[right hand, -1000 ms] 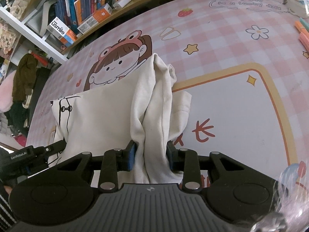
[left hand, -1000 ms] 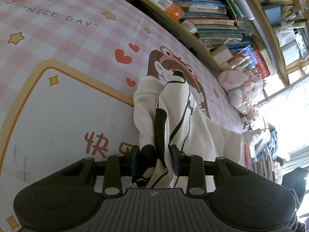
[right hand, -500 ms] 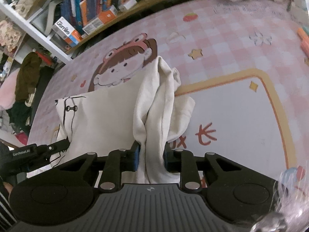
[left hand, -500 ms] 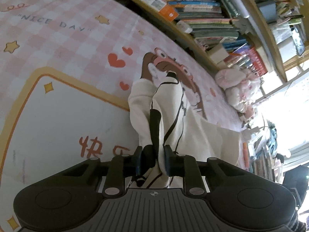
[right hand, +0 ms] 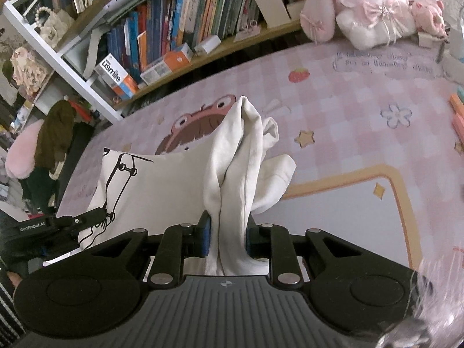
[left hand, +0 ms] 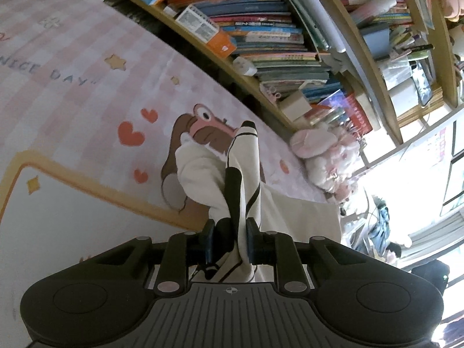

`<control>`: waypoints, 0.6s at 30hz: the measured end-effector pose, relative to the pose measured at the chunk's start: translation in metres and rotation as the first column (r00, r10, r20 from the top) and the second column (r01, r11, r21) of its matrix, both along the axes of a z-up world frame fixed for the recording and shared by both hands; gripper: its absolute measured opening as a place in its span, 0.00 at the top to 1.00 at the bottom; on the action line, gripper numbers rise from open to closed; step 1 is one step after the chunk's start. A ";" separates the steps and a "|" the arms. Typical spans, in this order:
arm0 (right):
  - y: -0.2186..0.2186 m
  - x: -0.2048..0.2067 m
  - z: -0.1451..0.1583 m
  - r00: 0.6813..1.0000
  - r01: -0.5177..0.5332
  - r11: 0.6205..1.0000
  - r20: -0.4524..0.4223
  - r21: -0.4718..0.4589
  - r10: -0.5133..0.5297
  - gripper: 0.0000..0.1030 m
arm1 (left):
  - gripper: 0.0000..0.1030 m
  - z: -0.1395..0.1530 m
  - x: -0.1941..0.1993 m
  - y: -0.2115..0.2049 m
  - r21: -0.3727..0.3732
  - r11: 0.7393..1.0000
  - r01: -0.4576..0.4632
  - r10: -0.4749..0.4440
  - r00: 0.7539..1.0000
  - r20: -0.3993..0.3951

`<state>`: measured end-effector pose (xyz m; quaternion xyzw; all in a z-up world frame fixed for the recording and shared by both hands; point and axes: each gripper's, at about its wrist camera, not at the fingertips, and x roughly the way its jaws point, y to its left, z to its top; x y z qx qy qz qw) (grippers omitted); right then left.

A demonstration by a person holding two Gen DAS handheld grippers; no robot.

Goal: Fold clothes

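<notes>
The left claw is pinching a bunched fold of the cream garment, whose black-lined print is showing. The cloth is trailing away from the claw onto the pink checked mat. Beyond the garment, a bookshelf is standing, with pink plush toys lying below it.

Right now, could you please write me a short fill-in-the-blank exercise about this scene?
1. Both grippers are shut on a cream ____.
2. The left gripper pinches fabric printed with ____ lines.
3. The pink checked mat shows a red ____ near its far edge.
4. Behind the mat stands a shelf of ____.

Answers: garment; black; strawberry; books
</notes>
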<state>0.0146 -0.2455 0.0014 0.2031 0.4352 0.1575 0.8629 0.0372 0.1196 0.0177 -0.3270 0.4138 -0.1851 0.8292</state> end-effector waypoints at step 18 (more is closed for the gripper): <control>-0.003 0.097 0.016 0.997 -0.023 0.999 0.071 -0.025 0.025 0.81 | 0.81 0.004 0.096 -0.005 0.018 1.000 0.017 -0.018 0.998 0.058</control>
